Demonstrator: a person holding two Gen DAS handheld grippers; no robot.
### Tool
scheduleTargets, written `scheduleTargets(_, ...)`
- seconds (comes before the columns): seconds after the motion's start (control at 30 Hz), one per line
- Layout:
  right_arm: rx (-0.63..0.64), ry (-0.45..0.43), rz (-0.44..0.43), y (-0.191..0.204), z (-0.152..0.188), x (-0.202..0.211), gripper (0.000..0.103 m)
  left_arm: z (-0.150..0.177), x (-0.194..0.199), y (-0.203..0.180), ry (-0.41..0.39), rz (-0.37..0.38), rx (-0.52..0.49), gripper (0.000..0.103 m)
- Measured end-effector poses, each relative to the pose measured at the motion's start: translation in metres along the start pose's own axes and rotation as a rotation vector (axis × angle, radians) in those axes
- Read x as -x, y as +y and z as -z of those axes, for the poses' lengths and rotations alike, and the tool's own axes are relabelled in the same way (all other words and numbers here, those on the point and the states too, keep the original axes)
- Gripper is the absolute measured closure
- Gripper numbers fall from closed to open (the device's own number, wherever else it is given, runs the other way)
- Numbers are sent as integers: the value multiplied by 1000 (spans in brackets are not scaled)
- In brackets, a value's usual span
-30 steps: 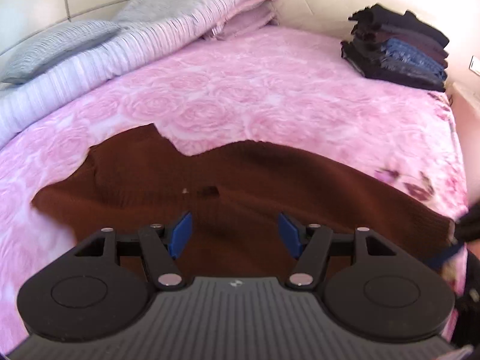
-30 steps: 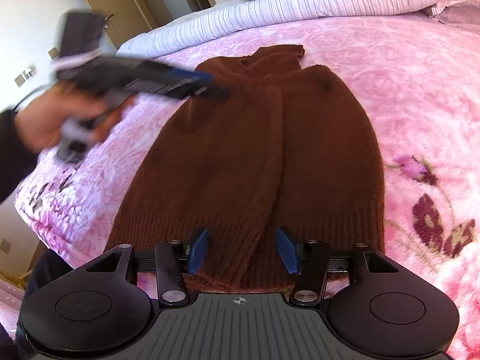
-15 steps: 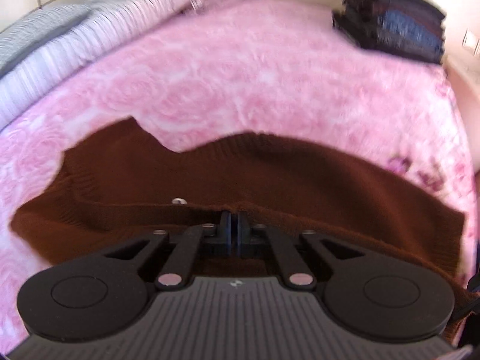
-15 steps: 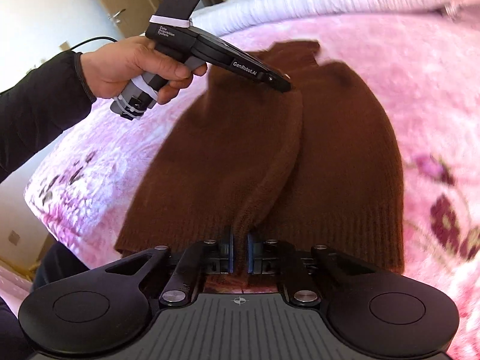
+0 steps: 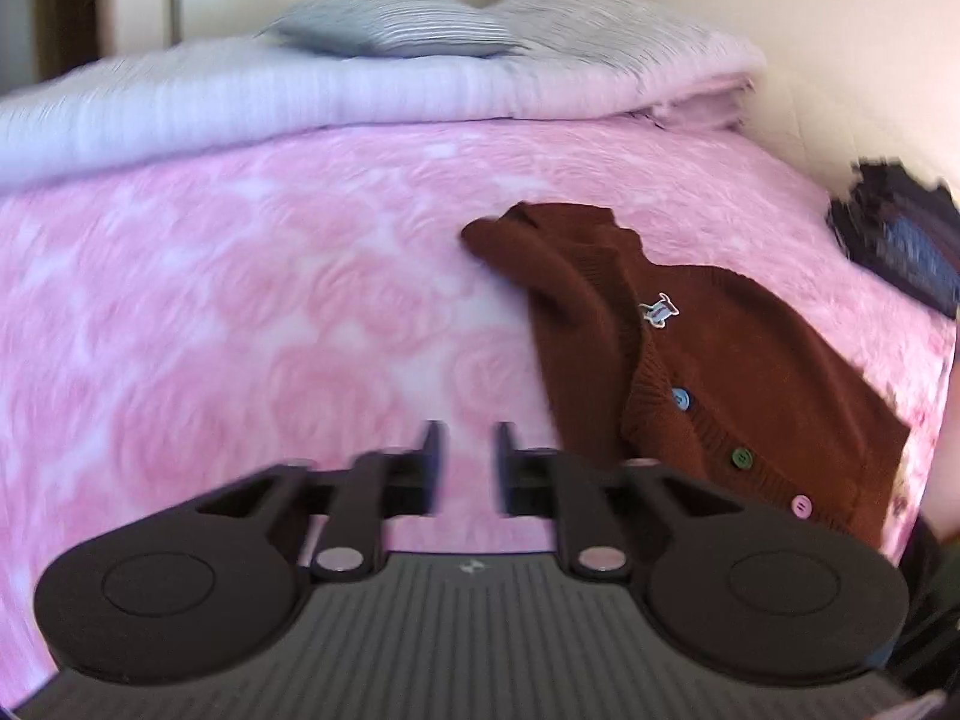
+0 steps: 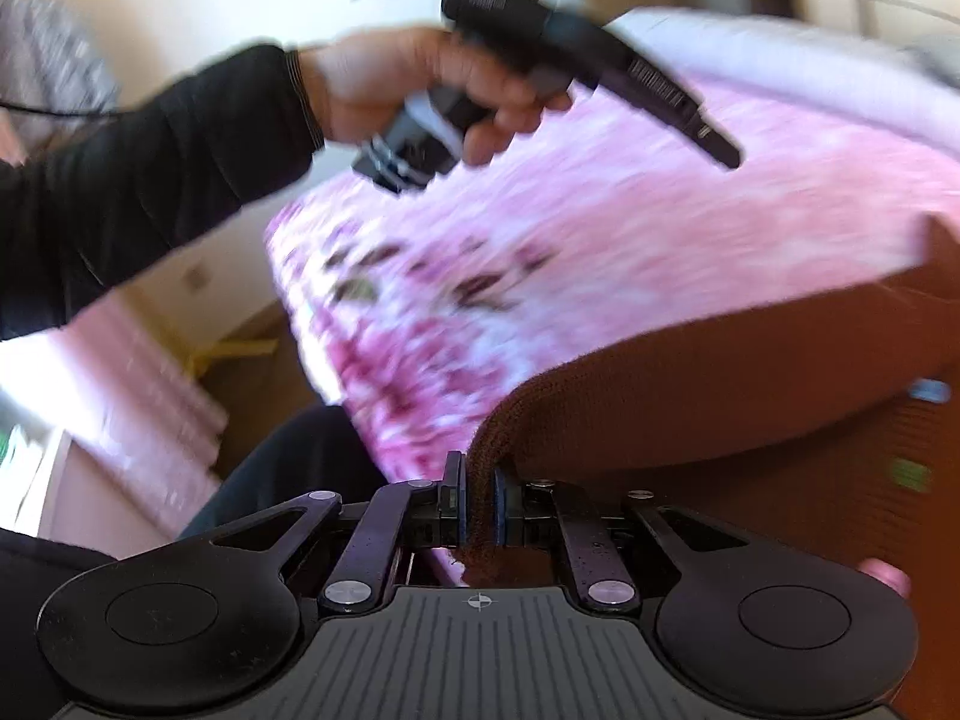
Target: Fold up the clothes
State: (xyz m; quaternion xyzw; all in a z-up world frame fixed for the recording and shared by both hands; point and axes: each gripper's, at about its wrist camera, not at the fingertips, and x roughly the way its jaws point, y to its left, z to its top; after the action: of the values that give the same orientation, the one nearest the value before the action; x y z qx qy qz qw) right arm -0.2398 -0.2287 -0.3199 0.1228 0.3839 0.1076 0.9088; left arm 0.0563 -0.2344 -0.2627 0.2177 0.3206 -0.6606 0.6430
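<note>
Pink rose-patterned bed (image 5: pixel 252 312) carried my brown cardigan (image 5: pixel 738 360) near its right edge, front up, coloured buttons showing. My left hand-held gripper (image 5: pixel 466 461) was opening, empty. My right hand-held gripper (image 6: pixel 477 507) stayed clamped on the hem; one-sided pulling could, I judged, bunch the knit.

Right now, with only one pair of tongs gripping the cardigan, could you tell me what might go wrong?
1. The right tongs pinch only a thin edge of the cardigan; a pull may slip it free.
2. The left tongs are opening with nothing between them, so the far side may drag and bunch.
3. The cardigan lies near the bed's edge and could slide off.
</note>
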Motion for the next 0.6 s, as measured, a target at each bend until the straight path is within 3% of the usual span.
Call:
scheduleTargets(0.07, 50, 61, 24, 4, -4, -15, 93, 13, 5, 2, -13, 35, 50, 67)
scheduleTargets(0.13, 55, 83, 37, 3, -3, -16, 70, 14, -4, -13, -15, 75, 39, 63)
scheduleTargets(0.2, 26, 75, 29, -3, 3, -8, 53, 15, -13, -30, -17, 116, 24, 55)
scheduleTargets(0.37, -50, 65, 79, -35, 16, 33, 52, 18, -42, -91, 29, 192, -91, 50)
scheduleTargets(0.6, -194, -44, 367, -144, 16, 86, 52, 39, -58, -169, 75, 200, -232, 45)
